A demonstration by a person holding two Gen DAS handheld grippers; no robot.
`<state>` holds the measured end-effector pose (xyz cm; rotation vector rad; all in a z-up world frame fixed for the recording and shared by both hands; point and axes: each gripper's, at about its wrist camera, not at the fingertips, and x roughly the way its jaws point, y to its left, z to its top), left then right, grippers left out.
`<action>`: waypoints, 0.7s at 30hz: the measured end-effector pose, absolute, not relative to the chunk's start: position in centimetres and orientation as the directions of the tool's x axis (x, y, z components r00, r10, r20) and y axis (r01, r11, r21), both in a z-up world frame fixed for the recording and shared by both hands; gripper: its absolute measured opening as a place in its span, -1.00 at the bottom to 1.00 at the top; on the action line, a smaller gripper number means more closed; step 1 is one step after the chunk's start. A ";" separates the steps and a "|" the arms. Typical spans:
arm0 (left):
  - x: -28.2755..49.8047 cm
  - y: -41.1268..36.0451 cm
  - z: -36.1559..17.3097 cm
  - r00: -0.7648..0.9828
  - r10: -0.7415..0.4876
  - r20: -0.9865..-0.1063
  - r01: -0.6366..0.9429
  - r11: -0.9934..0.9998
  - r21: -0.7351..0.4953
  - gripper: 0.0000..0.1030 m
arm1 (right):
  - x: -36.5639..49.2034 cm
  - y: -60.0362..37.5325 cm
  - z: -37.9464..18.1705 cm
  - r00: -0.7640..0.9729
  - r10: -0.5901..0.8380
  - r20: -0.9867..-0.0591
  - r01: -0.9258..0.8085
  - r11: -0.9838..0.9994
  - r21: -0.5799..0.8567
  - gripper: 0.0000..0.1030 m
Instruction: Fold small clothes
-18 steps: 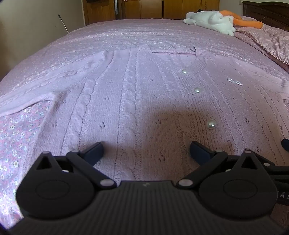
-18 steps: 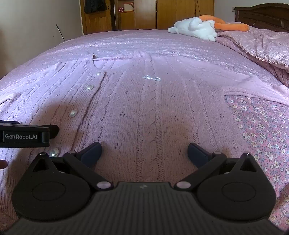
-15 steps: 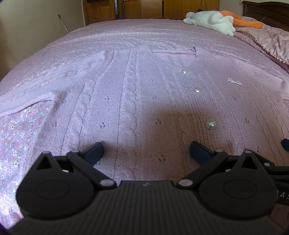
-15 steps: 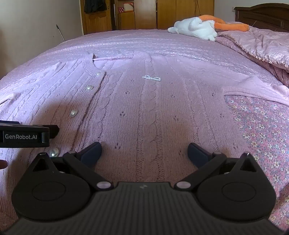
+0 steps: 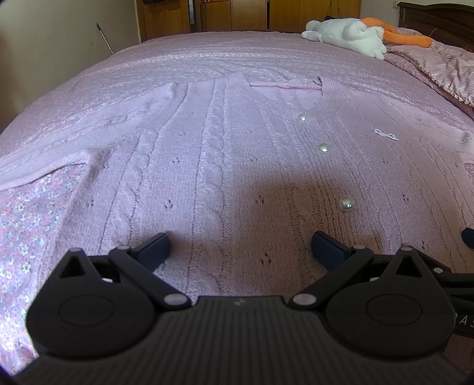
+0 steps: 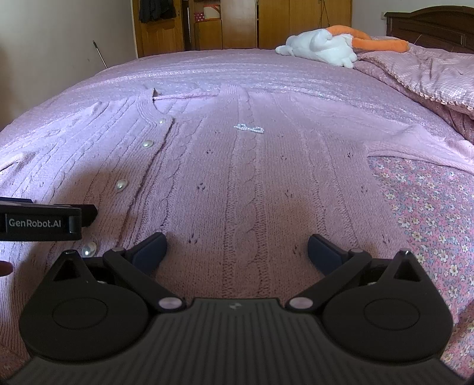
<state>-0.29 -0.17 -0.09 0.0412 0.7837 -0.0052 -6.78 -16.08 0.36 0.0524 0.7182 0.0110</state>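
Observation:
A pink cable-knit cardigan (image 5: 213, 165) lies flat and spread out on the bed, front up, with pearl buttons (image 5: 346, 203) down its placket and a small bead bow (image 6: 248, 128) on the chest. It also shows in the right wrist view (image 6: 243, 183). My left gripper (image 5: 240, 248) is open and empty, low over the cardigan's hem on its left half. My right gripper (image 6: 237, 247) is open and empty, low over the hem on its right half. The left gripper's body (image 6: 41, 222) shows at the left edge of the right wrist view.
The bed has a pink knitted cover (image 5: 237, 56) and a floral sheet (image 6: 429, 207) beside the cardigan. A white and orange plush toy (image 6: 323, 47) and a pink quilt (image 6: 429, 74) lie at the far right. Wooden wardrobes (image 6: 231, 26) stand behind the bed.

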 end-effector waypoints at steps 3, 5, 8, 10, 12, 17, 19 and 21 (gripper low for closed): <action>-0.3 -0.1 -0.1 0.709 0.010 -0.705 0.020 0.999 0.034 1.00 | -6.8 -16.1 0.3 0.754 0.029 -0.656 0.007 0.999 0.052 1.00; -0.3 -0.1 -0.1 0.709 0.010 -0.705 0.020 0.999 0.035 1.00 | -6.8 -16.1 0.4 0.758 0.028 -0.652 0.007 0.999 0.050 1.00; -0.3 -0.1 -0.1 0.709 0.010 -0.705 0.020 0.999 0.035 1.00 | -6.9 -16.1 0.4 0.764 0.027 -0.645 0.006 0.999 0.048 1.00; -0.3 -0.2 -0.1 0.709 0.010 -0.705 0.020 0.999 0.035 1.00 | -6.9 -16.1 0.4 0.767 0.026 -0.642 0.005 0.999 0.047 1.00; -0.3 -0.1 -0.1 0.709 0.010 -0.705 0.021 0.999 0.035 1.00 | -6.9 -16.1 0.4 0.767 0.026 -0.641 0.005 0.999 0.046 1.00; -0.3 0.0 -0.1 0.709 0.011 -0.705 0.020 0.999 0.035 1.00 | -6.9 -16.1 0.5 0.765 0.026 -0.644 0.006 0.999 0.048 1.00; -0.3 -0.1 -0.1 0.708 0.011 -0.706 0.020 0.999 0.035 1.00 | -6.8 -16.1 0.6 0.762 0.026 -0.647 0.007 0.999 0.048 1.00; -0.3 0.0 0.0 0.705 0.011 -0.709 0.020 0.999 0.035 1.00 | -6.7 -16.2 0.6 0.748 0.031 -0.663 0.004 0.999 0.051 1.00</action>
